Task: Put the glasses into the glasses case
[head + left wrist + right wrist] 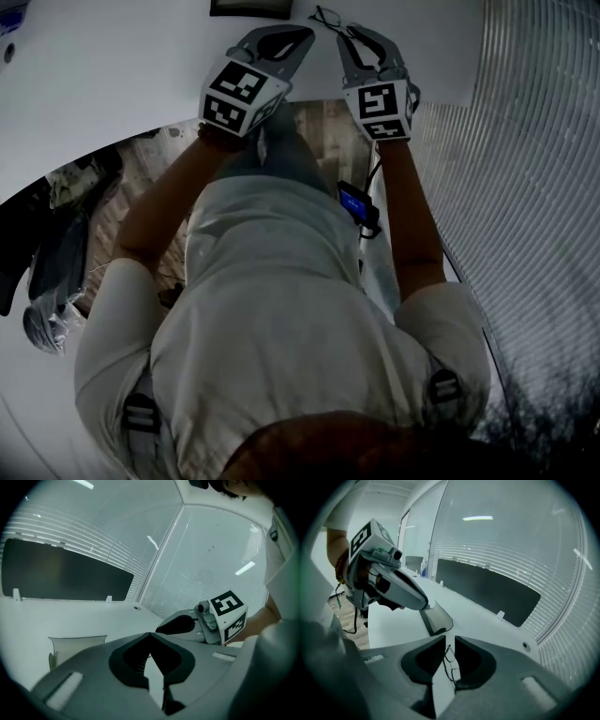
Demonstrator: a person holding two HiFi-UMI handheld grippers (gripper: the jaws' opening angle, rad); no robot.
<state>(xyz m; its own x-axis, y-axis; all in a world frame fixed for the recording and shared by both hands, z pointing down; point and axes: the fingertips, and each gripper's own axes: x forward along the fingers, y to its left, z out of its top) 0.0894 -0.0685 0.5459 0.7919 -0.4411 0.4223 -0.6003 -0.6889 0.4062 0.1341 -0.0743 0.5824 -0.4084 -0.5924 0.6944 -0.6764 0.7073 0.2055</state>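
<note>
While both grippers reach out over the white desk [112, 84], the glasses case [437, 618] lies on it, a grey curved shell. The left gripper [150, 634] has its tip just beside the case, at the case's right as the person sees it. Its jaws are together at the tips, with nothing between them. The right gripper [450, 641] is farther to the right of the case, and its jaws stand apart with a clear gap. The thin-wired glasses [449, 662] show in that gap, near the case but outside it. They seem to lie on the desk untouched by the pads, though the dim view leaves that unsure. Bare forearms and a white shirt fill the head view nearer than the case.
</note>
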